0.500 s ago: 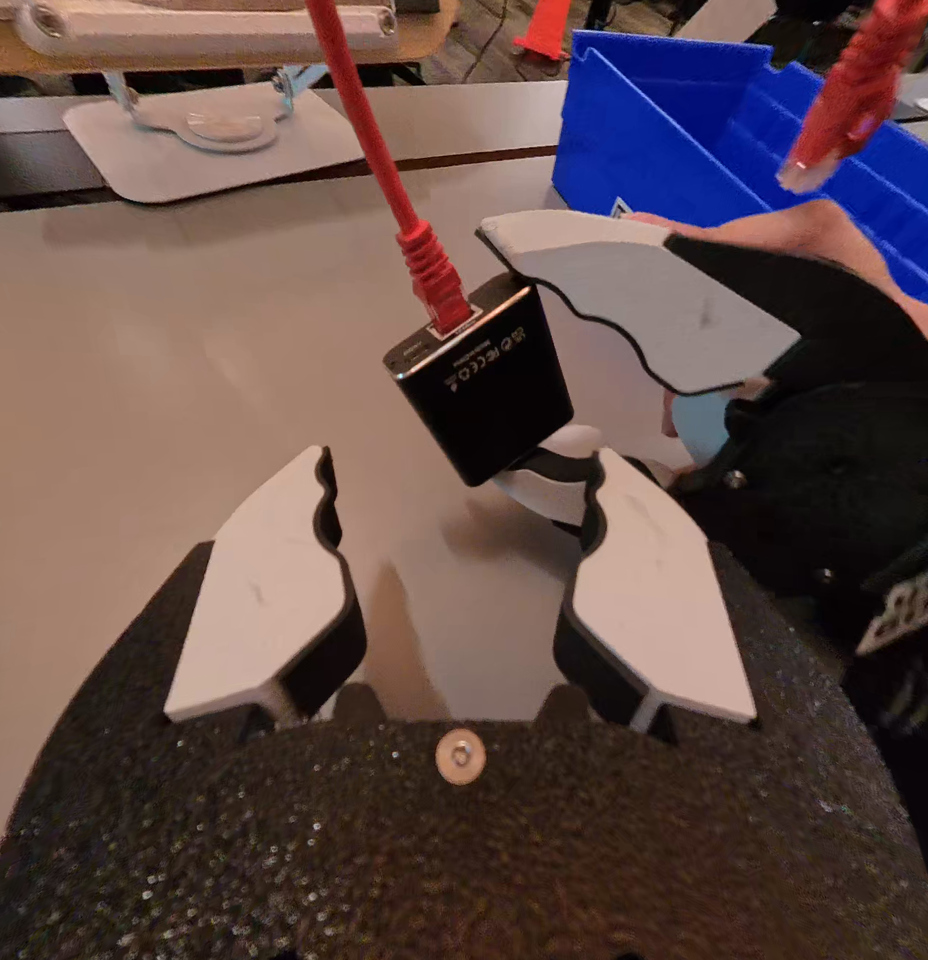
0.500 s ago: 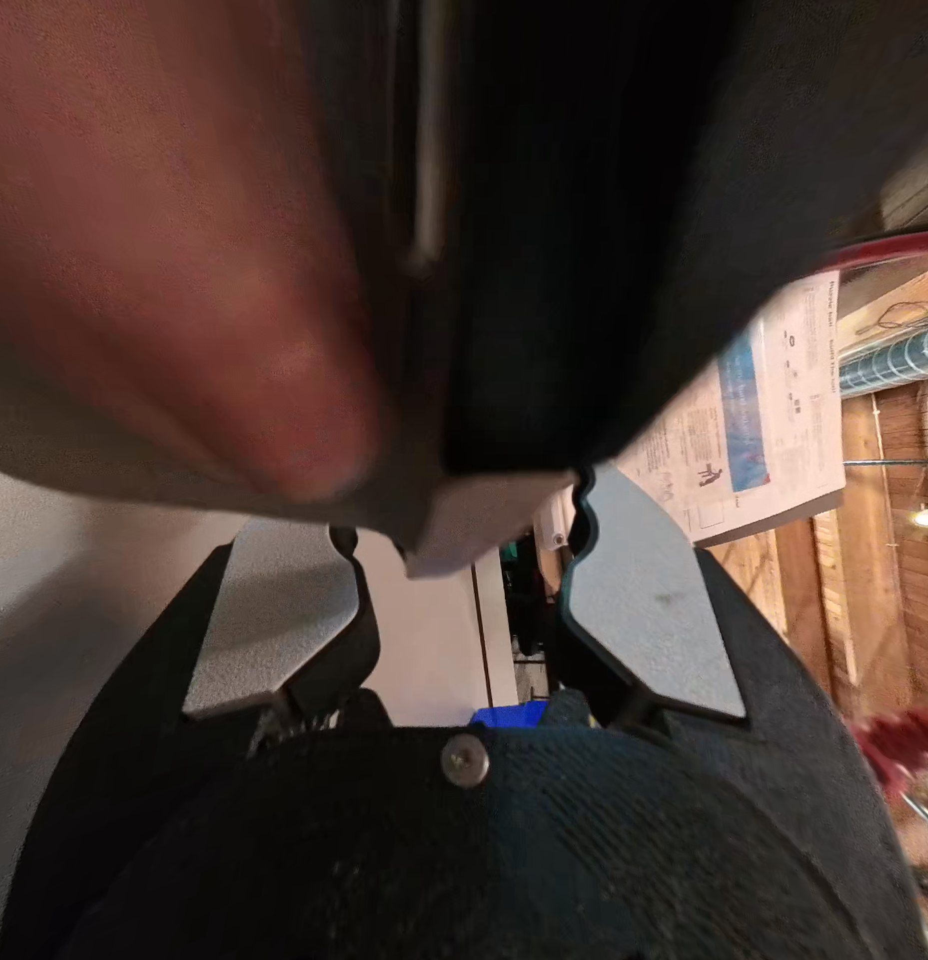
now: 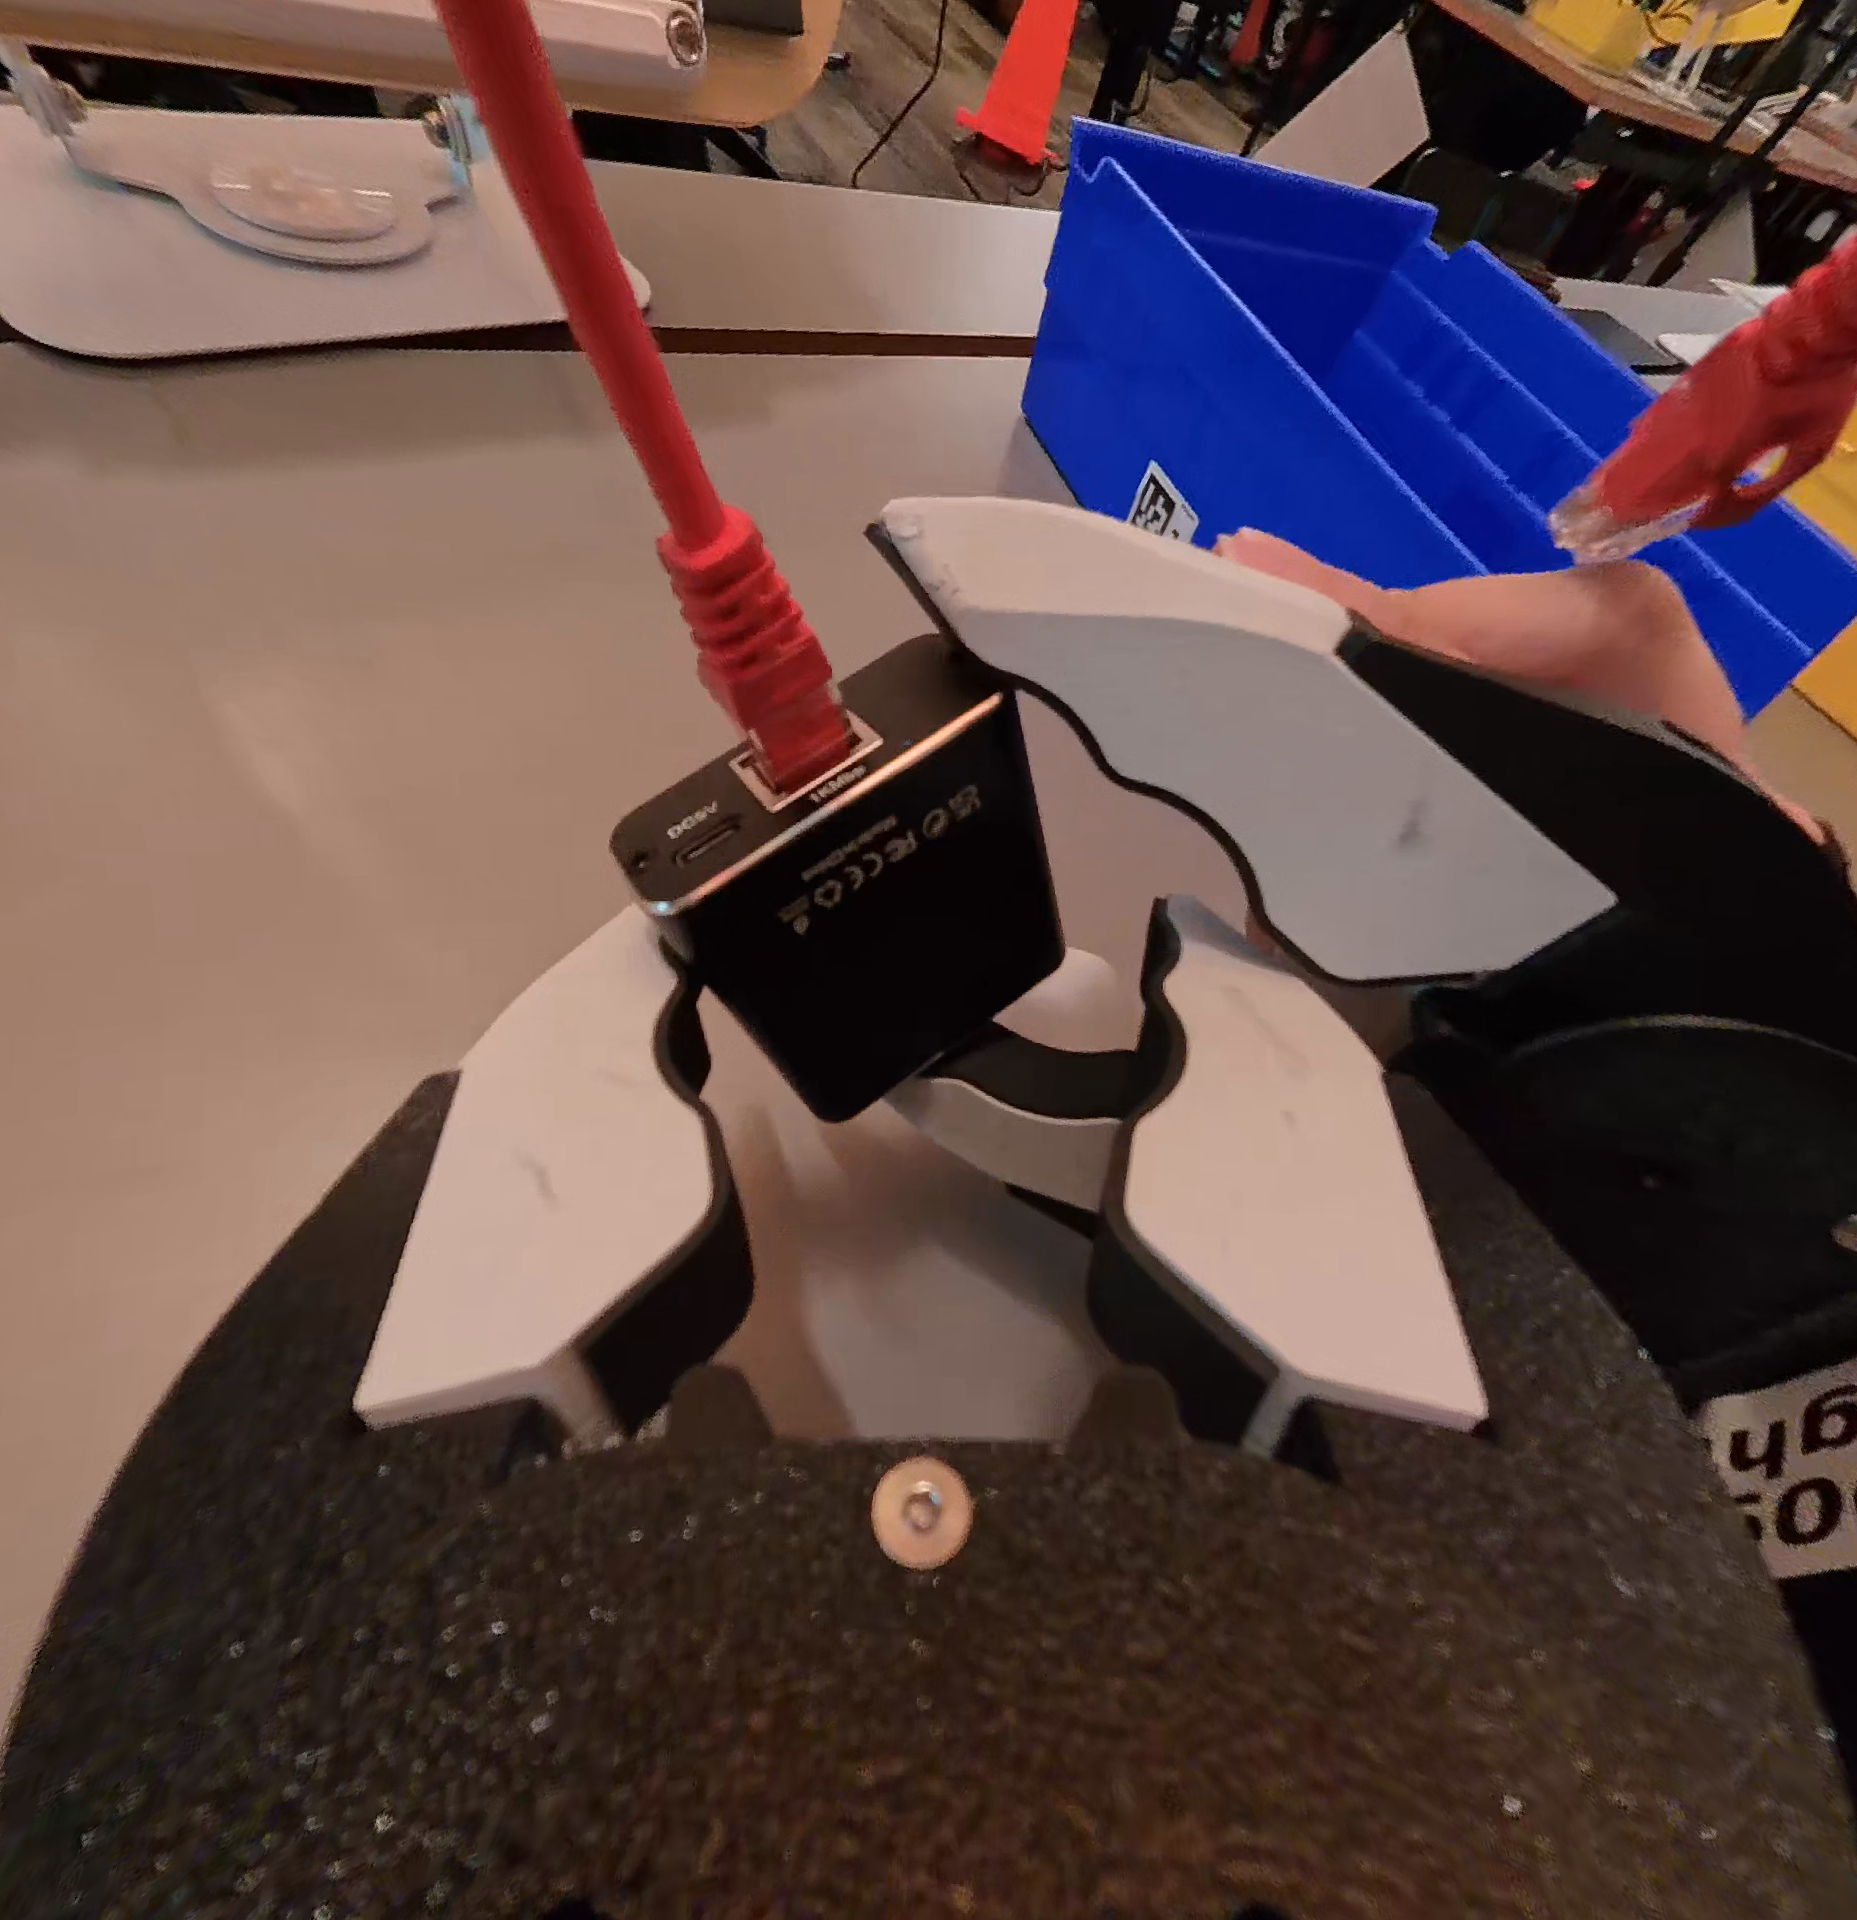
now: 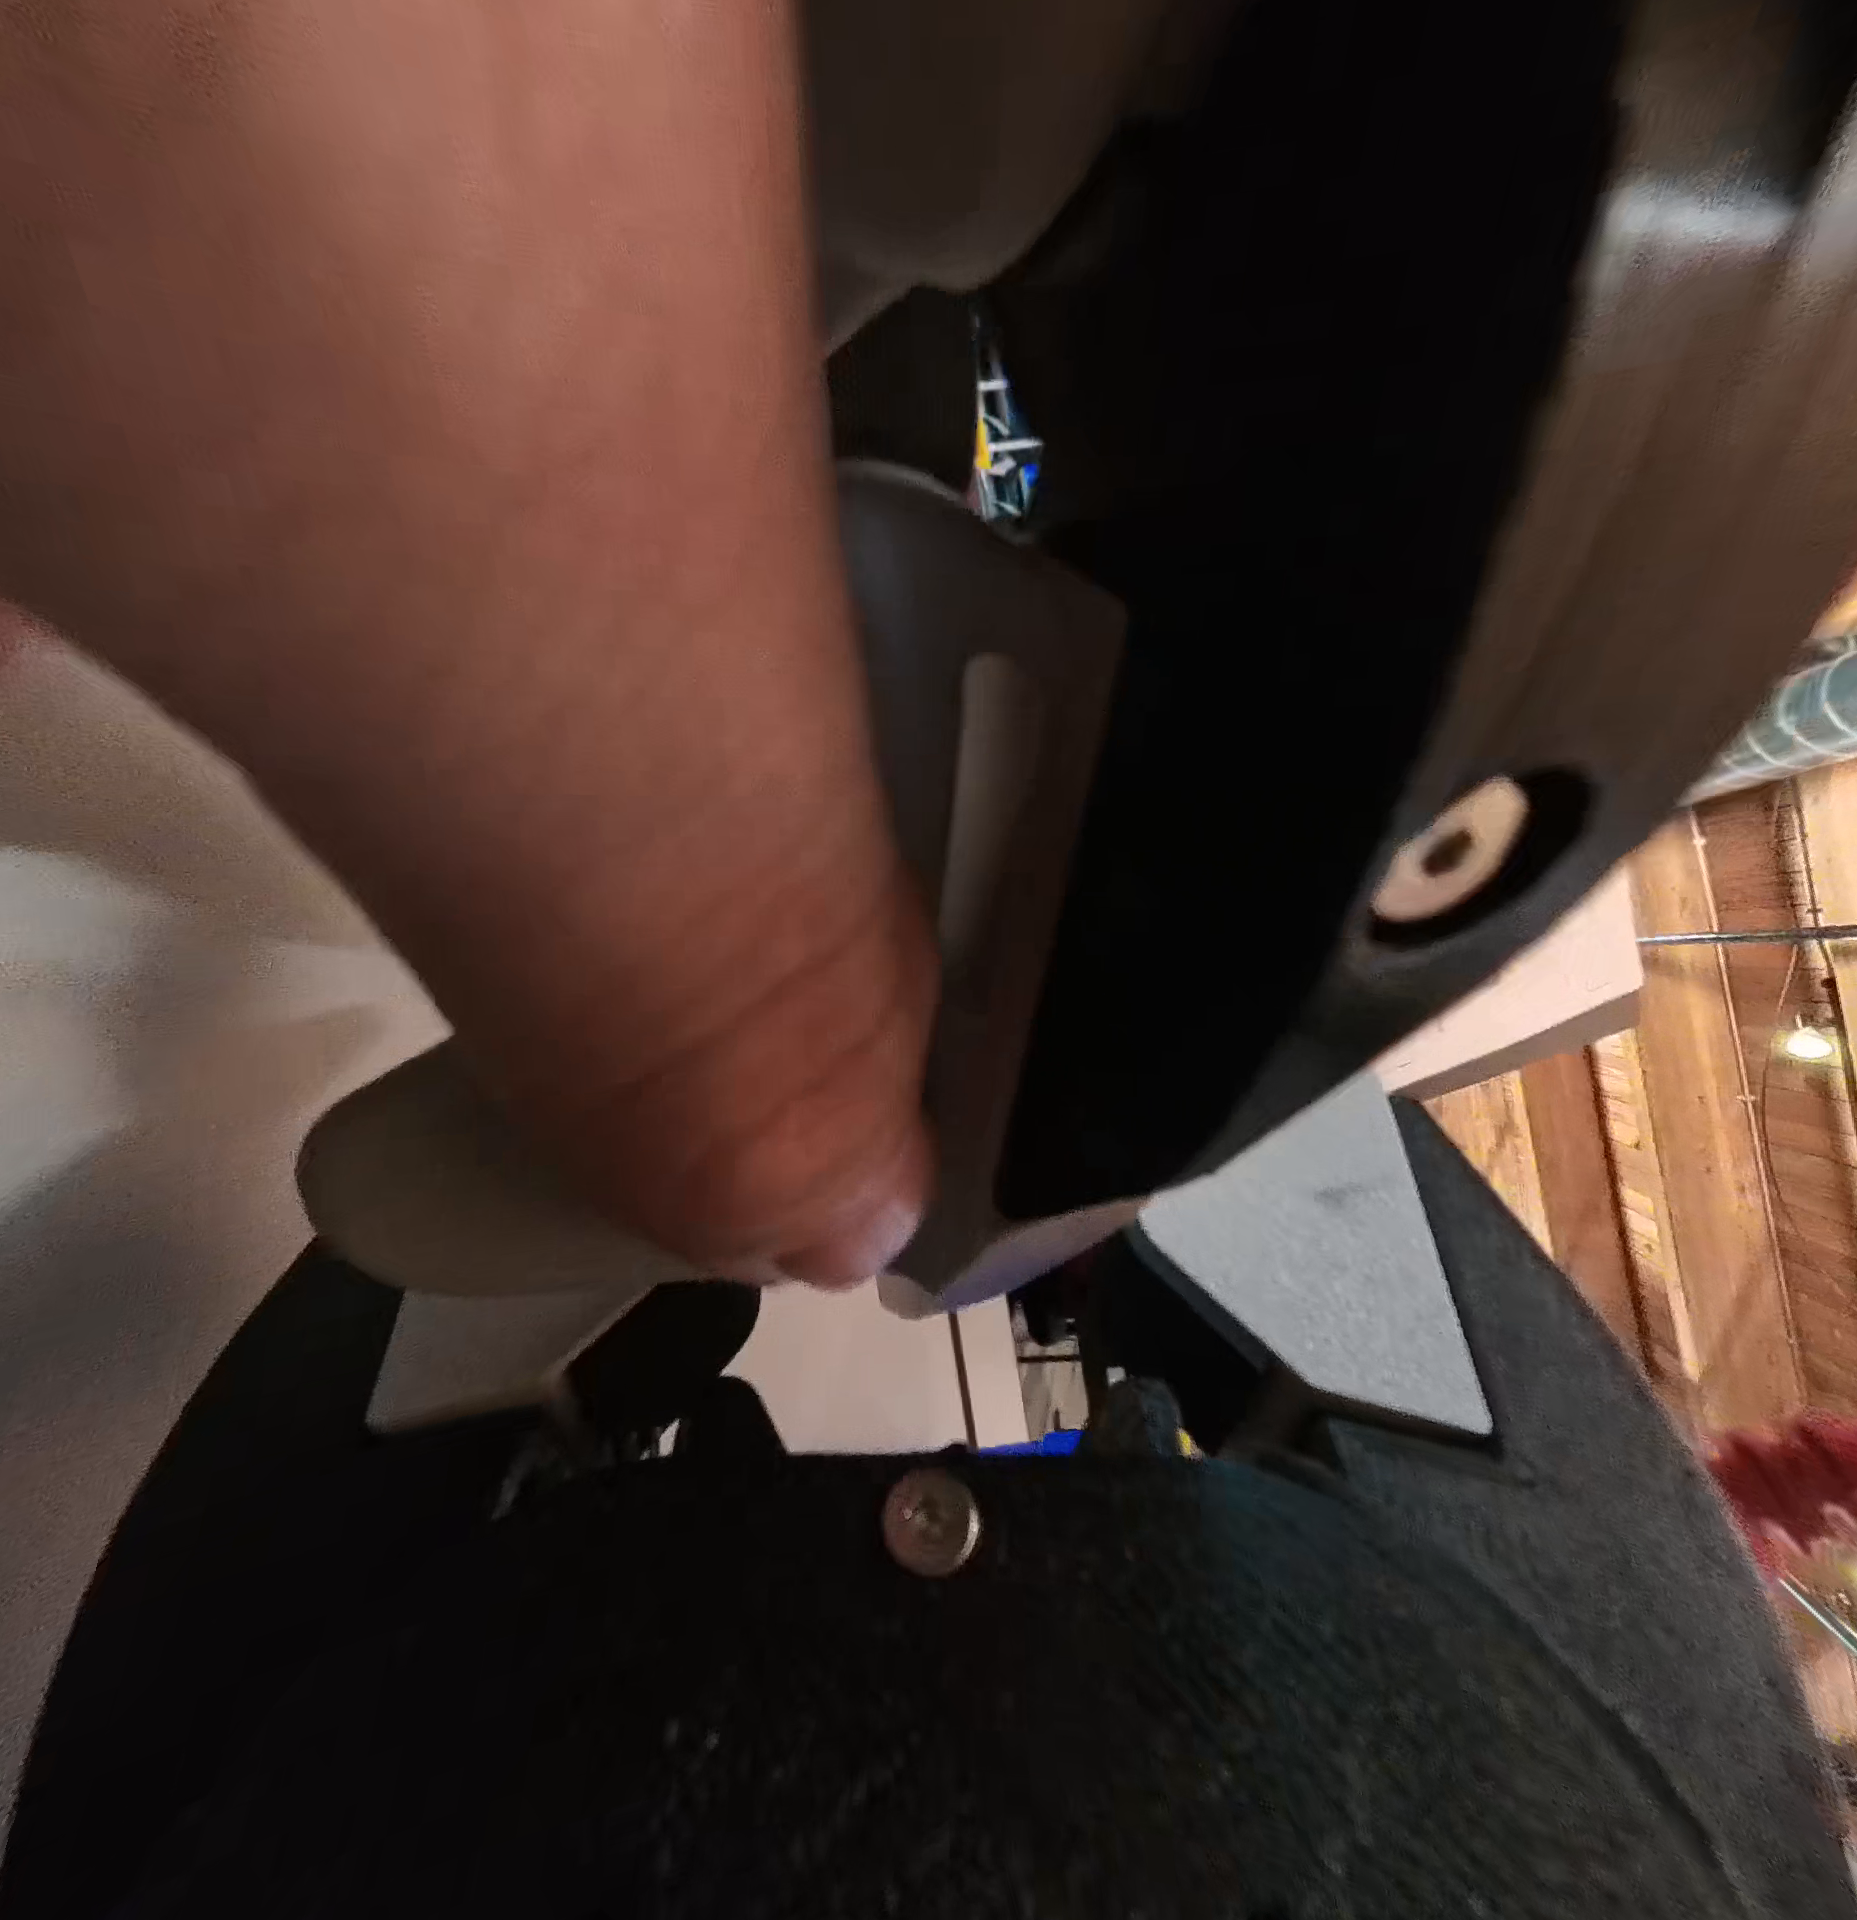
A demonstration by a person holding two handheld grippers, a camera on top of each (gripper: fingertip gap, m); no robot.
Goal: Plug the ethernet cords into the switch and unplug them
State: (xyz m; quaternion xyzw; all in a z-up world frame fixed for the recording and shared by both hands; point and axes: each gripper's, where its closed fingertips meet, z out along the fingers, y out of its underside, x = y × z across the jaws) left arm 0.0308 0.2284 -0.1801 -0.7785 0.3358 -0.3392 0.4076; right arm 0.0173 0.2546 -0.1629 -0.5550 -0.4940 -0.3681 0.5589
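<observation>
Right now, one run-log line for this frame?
switch: lifted, held by right tongs | red cord: plugged in | second red plug: loose | left tongs: open, at switch

I see a black switch (image 3: 882, 935) with a silver edge trim and a red ethernet cord (image 3: 633, 343) in it. A second red plug (image 3: 1713, 436) has a clear tip. Gripper fingers (image 3: 550, 1174) are white with black inner edges on speckled black bodies. The far-right bin (image 3: 1319, 343) is blue; the table (image 3: 280, 675) is grey; the far cone (image 3: 1017, 73) is orange.
</observation>
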